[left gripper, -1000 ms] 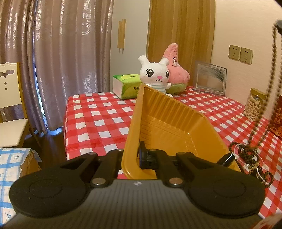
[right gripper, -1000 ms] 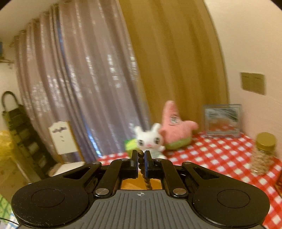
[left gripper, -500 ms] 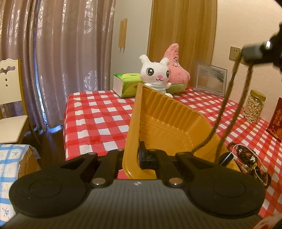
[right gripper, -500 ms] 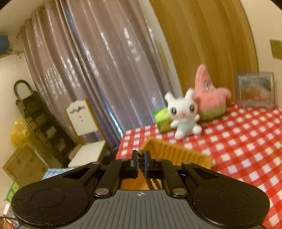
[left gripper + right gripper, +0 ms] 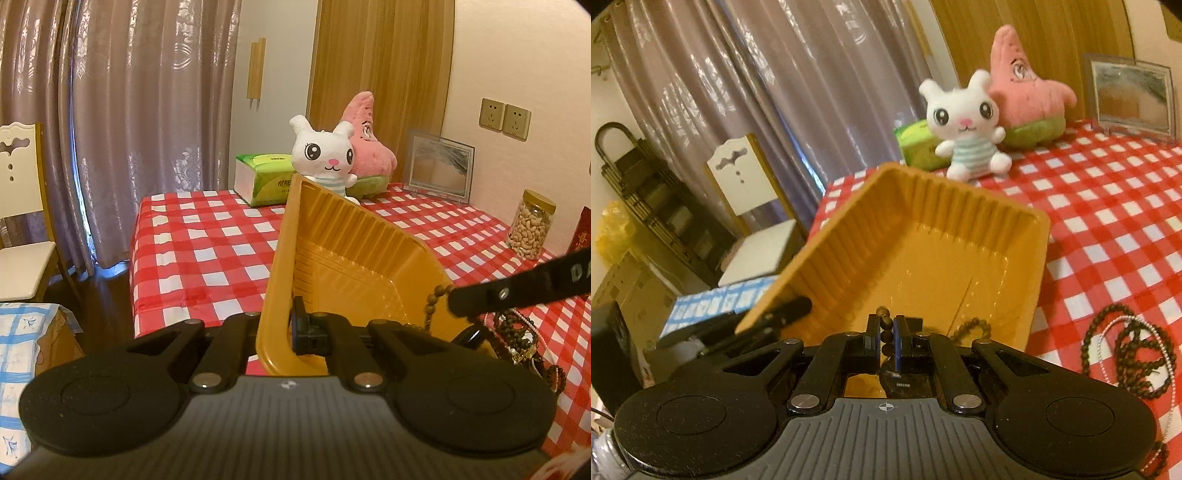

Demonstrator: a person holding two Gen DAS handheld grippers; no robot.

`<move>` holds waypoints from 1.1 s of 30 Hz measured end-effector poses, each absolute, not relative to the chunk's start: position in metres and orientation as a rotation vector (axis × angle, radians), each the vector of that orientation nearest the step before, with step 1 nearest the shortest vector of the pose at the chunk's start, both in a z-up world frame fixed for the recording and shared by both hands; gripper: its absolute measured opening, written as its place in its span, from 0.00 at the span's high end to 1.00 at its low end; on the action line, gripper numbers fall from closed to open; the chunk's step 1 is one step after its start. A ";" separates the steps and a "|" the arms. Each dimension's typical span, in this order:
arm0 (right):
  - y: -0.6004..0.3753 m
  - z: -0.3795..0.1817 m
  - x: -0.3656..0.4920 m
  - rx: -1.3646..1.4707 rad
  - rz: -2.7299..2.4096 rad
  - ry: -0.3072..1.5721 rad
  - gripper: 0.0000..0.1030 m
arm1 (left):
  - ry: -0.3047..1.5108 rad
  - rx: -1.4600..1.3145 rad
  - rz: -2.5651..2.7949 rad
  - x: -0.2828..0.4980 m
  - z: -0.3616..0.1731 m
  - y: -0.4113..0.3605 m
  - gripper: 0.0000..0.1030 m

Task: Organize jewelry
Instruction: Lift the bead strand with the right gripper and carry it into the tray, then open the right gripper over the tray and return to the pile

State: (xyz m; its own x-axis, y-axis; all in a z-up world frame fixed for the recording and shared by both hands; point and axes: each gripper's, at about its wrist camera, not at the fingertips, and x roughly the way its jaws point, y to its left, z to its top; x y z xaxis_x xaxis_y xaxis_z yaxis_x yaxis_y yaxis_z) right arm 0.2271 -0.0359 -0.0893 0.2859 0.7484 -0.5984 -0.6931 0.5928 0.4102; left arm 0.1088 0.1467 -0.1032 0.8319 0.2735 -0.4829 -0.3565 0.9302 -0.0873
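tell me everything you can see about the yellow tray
The yellow tray is a thin, glossy, rectangular dish that looks like moulded plastic, with ribbed sloping walls, a flat rim and rounded corners. It is tilted, its far end raised above the checked tablecloth. The left tongs are shut on its near wall and hold it. The right tongs hold a brown bead strand that hangs into the tray. Otherwise its floor looks bare.

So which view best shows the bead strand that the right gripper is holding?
The right wrist view: the bead strand sits pinched in the right gripper, trailing into the yellow tray. The left wrist view shows only a short stretch.
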 end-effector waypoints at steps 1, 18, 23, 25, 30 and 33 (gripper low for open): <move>-0.034 -0.092 0.227 0.073 0.964 0.849 0.94 | 0.484 -0.177 0.336 0.109 -0.103 0.147 0.96; -0.080 -0.105 0.207 0.078 0.899 0.893 0.51 | 0.489 -0.185 0.335 0.111 -0.106 0.148 0.96; -0.124 -0.108 0.203 0.090 0.817 0.894 0.51 | 0.489 -0.185 0.335 0.111 -0.106 0.148 0.96; -0.142 -0.111 0.202 0.081 0.778 0.897 0.51 | 0.489 -0.187 0.335 0.111 -0.106 0.148 0.96; -0.179 -0.121 0.207 0.058 0.675 0.914 0.51 | 0.493 -0.192 0.339 0.111 -0.108 0.149 0.96; -0.196 -0.126 0.212 0.047 0.628 0.914 0.51 | 0.493 -0.187 0.339 0.111 -0.107 0.148 0.96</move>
State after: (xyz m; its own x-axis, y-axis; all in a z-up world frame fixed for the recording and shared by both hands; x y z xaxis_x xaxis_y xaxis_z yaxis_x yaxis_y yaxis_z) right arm 0.2117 -0.1956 -0.1264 0.4459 0.5260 -0.7243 -0.4871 0.8214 0.2967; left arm 0.1108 0.1483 -0.1073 0.8267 0.2728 -0.4920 -0.3619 0.9275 -0.0938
